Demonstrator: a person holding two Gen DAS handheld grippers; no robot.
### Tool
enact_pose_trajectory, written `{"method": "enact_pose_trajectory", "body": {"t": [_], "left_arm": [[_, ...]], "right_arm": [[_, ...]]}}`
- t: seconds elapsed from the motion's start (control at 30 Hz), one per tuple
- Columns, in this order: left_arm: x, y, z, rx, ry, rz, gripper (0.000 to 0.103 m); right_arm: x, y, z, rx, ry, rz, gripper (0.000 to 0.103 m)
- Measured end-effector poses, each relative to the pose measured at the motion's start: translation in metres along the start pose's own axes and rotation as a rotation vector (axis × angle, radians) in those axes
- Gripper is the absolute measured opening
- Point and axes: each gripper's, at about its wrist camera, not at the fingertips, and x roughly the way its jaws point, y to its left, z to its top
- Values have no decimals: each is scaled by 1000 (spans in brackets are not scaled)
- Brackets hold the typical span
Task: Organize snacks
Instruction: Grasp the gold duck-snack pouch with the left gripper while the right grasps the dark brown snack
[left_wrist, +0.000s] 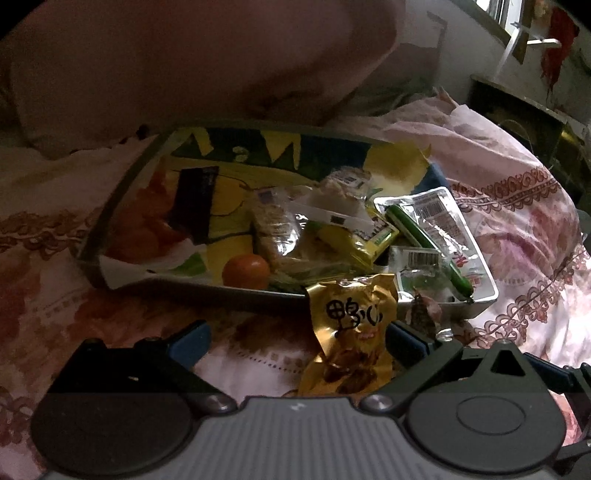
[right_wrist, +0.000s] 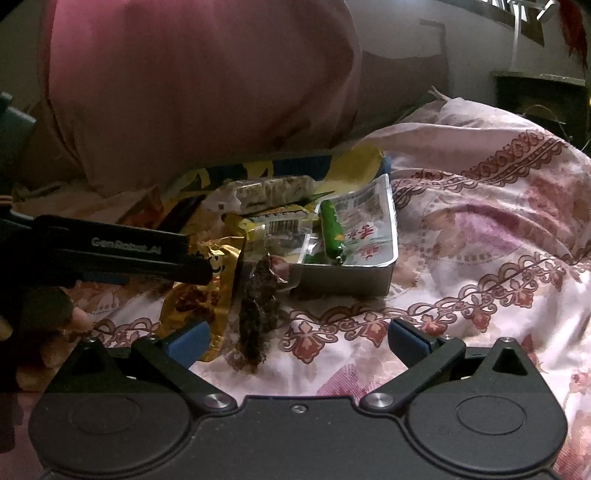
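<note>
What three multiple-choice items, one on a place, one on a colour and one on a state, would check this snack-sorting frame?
1. Where does the gold snack packet lie?
A. inside the tray
B. on the bedspread in front of the tray, between the left gripper's fingers
C. on the pillow

2. What colour is the round fruit in the tray?
A. orange
B. purple
C. white

3. How does the right gripper stand?
A. shut on the green stick
B. shut on the dark packet
C. open, holding nothing

Key: 1 B, the packet rests on the floral bedspread below the tray's near rim, with the left gripper open around it. 2 A, the fruit near the front rim is orange. 3 C, its blue pads stand wide apart, the dark packet lying loose between them.
</note>
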Motion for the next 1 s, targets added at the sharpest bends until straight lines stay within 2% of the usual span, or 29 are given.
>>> {"method": "enact_pose_trajectory", "body": {"t": [0.27,0.5,0.67,0.73,0.8,1.0], "left_arm": [[15,1,0,1,36,-22,103],[19,0,0,5,41,-37,103],[22,-3,1,6,50,-37,102],[22,-3,1,3,51,-41,102],[23,-3,1,-1,53,-44,102],[22,-2,-2,-10,55,-67,92]], "right_arm": [[20,-1,-2,15,40,42,100],[29,-1,-2,19,28,62,91],[32,2,2,8,18,99,75],[34,4,1,-2,23,112,65],[36,5,1,-5,29,122,60],[39,4,0,9,46,130,39]]}}
